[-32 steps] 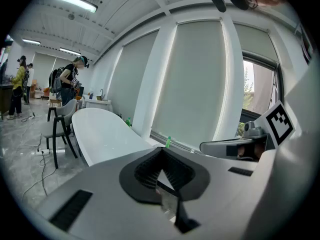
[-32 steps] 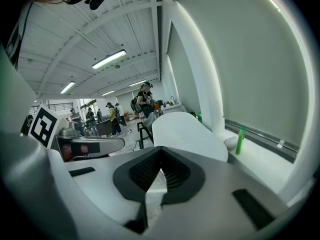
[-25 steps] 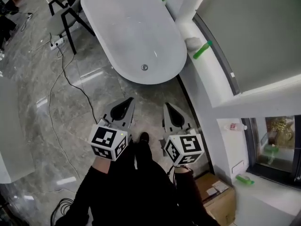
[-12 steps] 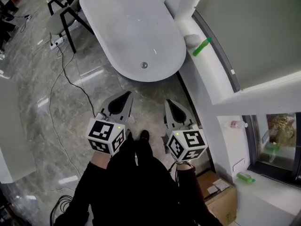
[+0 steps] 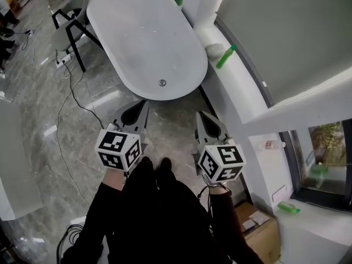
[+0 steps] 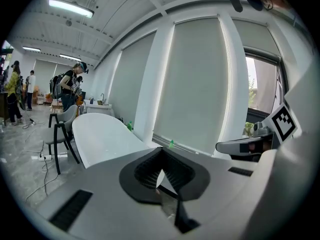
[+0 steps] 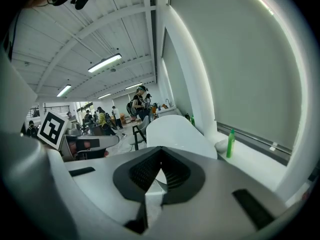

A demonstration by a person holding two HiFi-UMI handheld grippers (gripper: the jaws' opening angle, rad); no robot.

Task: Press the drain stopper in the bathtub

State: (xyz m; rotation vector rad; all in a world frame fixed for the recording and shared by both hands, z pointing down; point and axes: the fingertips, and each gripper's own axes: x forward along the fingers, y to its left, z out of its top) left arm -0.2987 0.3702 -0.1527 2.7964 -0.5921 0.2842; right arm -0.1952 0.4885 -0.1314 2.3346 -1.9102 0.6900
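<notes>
The white oval bathtub (image 5: 118, 76) stands on the marble floor ahead of me. Its round metal drain stopper (image 5: 161, 83) lies at the near end of the tub's bottom. My left gripper (image 5: 144, 103) is held over the floor just short of the tub's near rim, shut and empty. My right gripper (image 5: 200, 114) is beside it, a little further back, also shut and empty. The tub (image 6: 100, 134) shows beyond the shut tips in the left gripper view, and the tub (image 7: 175, 129) appears likewise in the right gripper view. The stopper is hidden in both gripper views.
A white window sill (image 5: 242, 87) runs along the tub's right, carrying a green bottle (image 5: 225, 57) and a white lump (image 5: 214, 49). A black-legged chair (image 5: 71, 26) and a power strip with cable (image 5: 60, 59) lie left of the tub. A cardboard box (image 5: 258, 230) sits at my right foot.
I have stepped closer to the tub, so its near rim now sits nearer both grippers. The grippers have spread slightly apart and stay shut.
</notes>
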